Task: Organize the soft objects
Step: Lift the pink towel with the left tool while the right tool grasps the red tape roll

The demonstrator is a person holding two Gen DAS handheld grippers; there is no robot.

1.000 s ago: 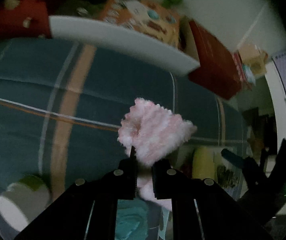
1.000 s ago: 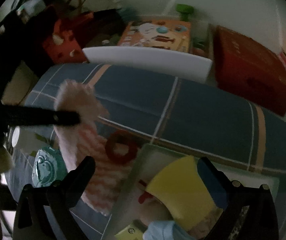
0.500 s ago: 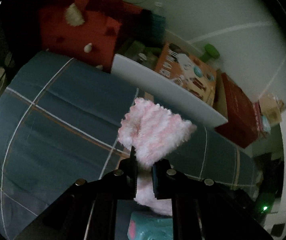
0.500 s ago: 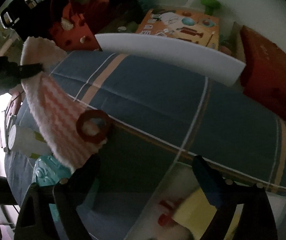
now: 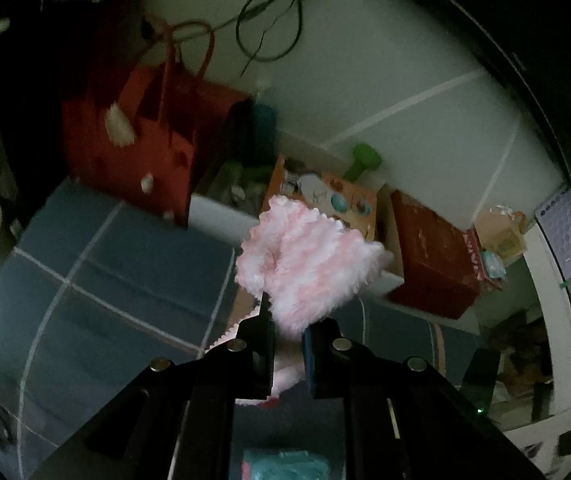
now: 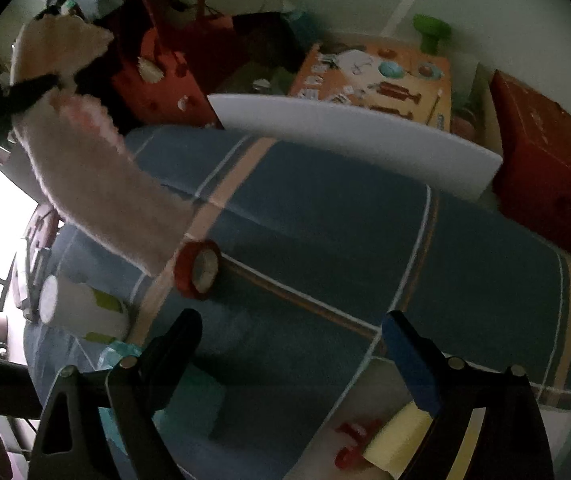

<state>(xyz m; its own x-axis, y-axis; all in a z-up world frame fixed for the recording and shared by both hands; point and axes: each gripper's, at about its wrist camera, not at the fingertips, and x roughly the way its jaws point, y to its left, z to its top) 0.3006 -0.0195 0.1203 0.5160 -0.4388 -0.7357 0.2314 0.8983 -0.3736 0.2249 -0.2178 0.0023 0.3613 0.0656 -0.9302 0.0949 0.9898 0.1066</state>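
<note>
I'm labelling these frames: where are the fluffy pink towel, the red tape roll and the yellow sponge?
fluffy pink towel (image 5: 305, 268): left wrist view, on the bunched pile above the fingers.
red tape roll (image 6: 197, 269): right wrist view, on its pale inner core.
yellow sponge (image 6: 399, 436): right wrist view, on its top face.
</note>
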